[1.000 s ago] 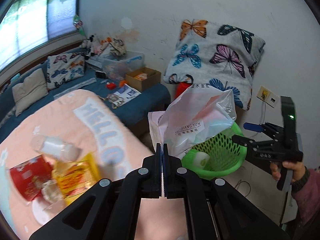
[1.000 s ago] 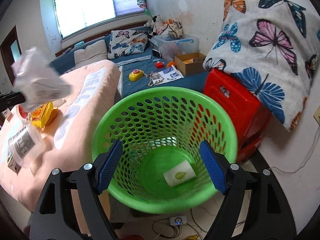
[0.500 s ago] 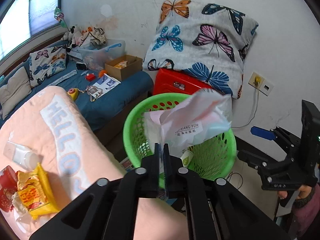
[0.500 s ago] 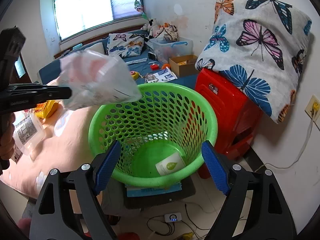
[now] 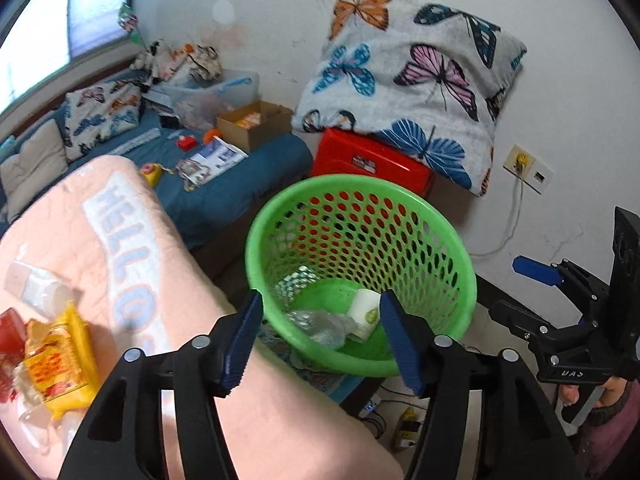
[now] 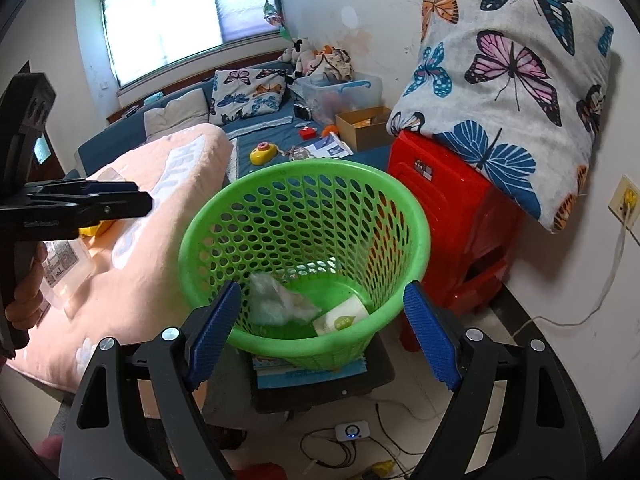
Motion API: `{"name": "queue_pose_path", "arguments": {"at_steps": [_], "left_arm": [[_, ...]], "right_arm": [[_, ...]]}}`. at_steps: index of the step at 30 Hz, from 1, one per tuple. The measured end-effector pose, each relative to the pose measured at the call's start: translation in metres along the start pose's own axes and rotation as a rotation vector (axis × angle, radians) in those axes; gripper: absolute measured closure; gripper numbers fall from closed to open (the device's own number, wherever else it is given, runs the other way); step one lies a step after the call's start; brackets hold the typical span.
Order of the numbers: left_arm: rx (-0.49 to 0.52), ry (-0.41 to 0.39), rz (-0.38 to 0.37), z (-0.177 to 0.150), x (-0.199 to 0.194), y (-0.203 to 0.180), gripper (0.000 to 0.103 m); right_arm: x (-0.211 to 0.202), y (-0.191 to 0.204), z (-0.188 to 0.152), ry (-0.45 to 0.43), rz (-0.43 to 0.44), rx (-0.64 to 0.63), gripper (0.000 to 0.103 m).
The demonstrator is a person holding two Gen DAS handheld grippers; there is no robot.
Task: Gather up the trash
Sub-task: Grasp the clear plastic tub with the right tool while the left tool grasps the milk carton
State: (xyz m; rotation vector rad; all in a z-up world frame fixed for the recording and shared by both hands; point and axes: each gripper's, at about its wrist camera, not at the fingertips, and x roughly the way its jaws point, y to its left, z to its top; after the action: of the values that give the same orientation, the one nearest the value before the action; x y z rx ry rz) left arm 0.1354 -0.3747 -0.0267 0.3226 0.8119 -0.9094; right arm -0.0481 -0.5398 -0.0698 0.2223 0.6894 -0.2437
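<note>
My left gripper [image 5: 320,338] points down into the green basket [image 5: 460,248] just ahead of it; its jaws are opening and nothing sits between the blue pads. The clear plastic bag [image 5: 320,322] lies crumpled on the basket's floor, past my fingertips, with a white paper cup [image 5: 366,314] touching it on its right. My right gripper [image 6: 320,328] hangs on the near side of the same basket with its jaws spread wide and empty, the bag and cup showing between and beyond its pads. To the left of my left gripper, on the pink blanket [image 5: 132,220] of the bed, more trash waits: a yellow snack packet [image 5: 60,360], a red wrapper [image 5: 10,336] beside it and a clear plastic container [image 5: 38,288] just beyond them. Behind the basket stands a red plastic stool [image 6: 452,208] with a butterfly pillow [image 6: 516,80] on top.
</note>
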Motion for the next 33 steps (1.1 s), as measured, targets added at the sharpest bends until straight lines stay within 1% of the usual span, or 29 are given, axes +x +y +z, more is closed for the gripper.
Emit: {"name": "queue_pose_path", "arguments": {"at_steps": [2,4,5,9,10,13,17,21,28,33], "left_arm": [[-0.006,-0.018,0.022,-0.002,-0.010,0.004,0.036],[-0.012,-0.048,0.038,-0.006,-0.027,0.009,0.034],[-0.014,-0.059,0.048,-0.008,-0.033,0.011,0.032],[-0.018,-0.104,0.102,-0.020,-0.064,0.022,0.028],[-0.021,-0.109,0.121,-0.023,-0.071,0.025,0.027],[-0.048,-0.123,0.148,-0.036,-0.089,0.040,0.024],[-0.084,-0.130,0.228,-0.057,-0.113,0.063,0.021],[-0.150,-0.131,0.308,-0.083,-0.138,0.092,0.019],[-0.284,-0.115,0.425,-0.130,-0.172,0.142,0.017],[-0.370,-0.103,0.474,-0.157,-0.189,0.167,0.015]], "right_arm": [[-0.002,0.004,0.002,-0.004,0.007,-0.007,0.018],[-0.004,0.010,0.003,-0.010,0.016,-0.013,0.018],[-0.005,0.014,0.004,-0.014,0.025,-0.017,0.017],[-0.009,0.031,0.007,-0.023,0.056,-0.040,0.016],[-0.010,0.036,0.008,-0.025,0.064,-0.045,0.015],[-0.010,0.052,0.010,-0.021,0.111,-0.056,0.014],[-0.008,0.082,0.013,-0.014,0.160,-0.098,0.014],[-0.002,0.117,0.014,-0.001,0.221,-0.154,0.012],[0.013,0.185,0.015,0.041,0.370,-0.264,0.011],[0.020,0.223,0.013,0.062,0.450,-0.358,0.011]]}}
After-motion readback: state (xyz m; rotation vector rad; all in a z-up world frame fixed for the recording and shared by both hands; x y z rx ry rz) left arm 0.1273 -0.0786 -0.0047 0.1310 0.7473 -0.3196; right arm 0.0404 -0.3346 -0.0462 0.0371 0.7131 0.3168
